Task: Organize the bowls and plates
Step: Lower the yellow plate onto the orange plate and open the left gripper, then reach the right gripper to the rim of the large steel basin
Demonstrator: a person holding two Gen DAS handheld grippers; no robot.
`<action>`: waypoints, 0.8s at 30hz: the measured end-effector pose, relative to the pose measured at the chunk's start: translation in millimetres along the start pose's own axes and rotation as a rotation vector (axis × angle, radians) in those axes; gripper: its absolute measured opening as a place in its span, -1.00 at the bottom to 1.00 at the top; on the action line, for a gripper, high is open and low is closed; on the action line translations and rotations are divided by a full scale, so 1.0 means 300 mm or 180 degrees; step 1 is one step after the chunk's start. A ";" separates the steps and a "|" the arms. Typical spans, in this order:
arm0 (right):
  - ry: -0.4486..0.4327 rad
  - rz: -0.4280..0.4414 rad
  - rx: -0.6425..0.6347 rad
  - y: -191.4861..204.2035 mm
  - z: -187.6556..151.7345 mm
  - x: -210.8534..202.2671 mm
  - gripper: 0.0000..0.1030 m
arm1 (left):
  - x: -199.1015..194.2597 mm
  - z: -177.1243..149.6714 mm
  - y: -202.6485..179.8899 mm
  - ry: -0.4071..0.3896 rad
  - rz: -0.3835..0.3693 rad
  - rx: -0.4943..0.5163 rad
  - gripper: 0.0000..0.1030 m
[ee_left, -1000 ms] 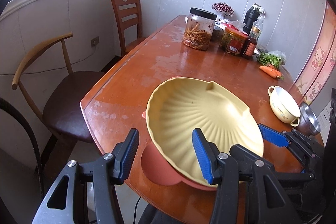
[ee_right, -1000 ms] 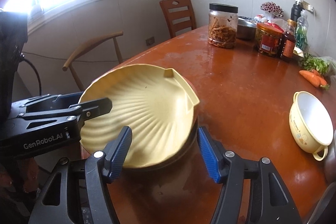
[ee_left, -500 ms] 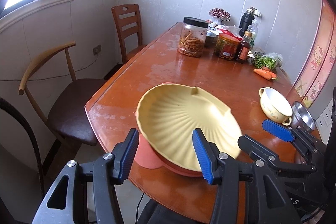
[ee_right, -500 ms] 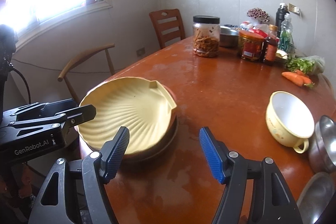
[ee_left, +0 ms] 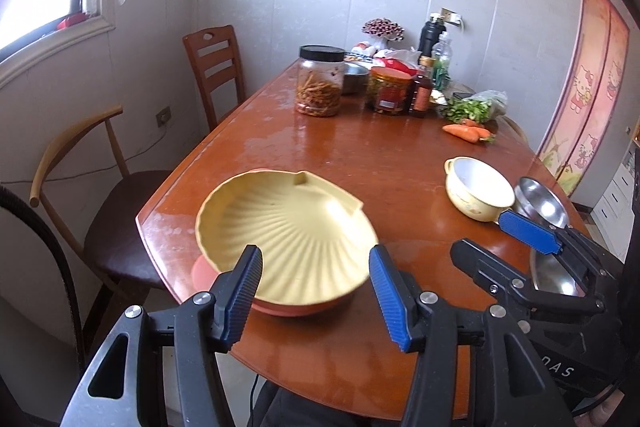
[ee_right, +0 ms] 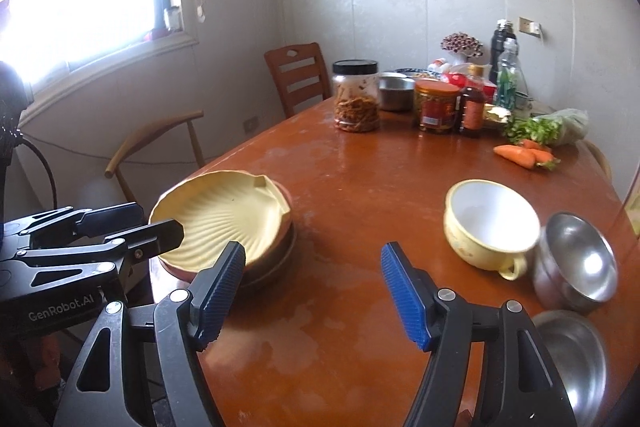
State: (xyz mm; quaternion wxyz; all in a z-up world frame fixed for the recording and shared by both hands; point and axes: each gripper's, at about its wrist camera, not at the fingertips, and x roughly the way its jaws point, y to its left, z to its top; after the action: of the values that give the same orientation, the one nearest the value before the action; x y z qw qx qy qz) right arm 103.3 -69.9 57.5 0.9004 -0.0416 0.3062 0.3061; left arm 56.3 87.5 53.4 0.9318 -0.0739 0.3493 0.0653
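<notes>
I see: ribbed yellow plate [ee_left: 280, 231] on orange plate [ee_left: 280, 307]; cream bowl [ee_right: 490, 223], white inside; steel bowl [ee_right: 576, 259]; red-brown table [ee_right: 360, 195].

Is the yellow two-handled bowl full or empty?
Empty: the yellow bowl stands upright on the table, its white inside bare in both views.
</notes>
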 end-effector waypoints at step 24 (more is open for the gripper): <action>-0.0212 -0.0512 0.0270 -0.269 -0.118 -0.241 0.42 | 0.023 -0.008 -0.405 0.0083 -0.0233 0.0559 0.08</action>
State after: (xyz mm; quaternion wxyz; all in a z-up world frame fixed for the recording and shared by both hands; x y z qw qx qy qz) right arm 86.2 -182.6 61.6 0.9327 -0.0178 0.2845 0.2207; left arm 81.1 -31.7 58.2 0.9319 -0.0054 0.3628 -0.0006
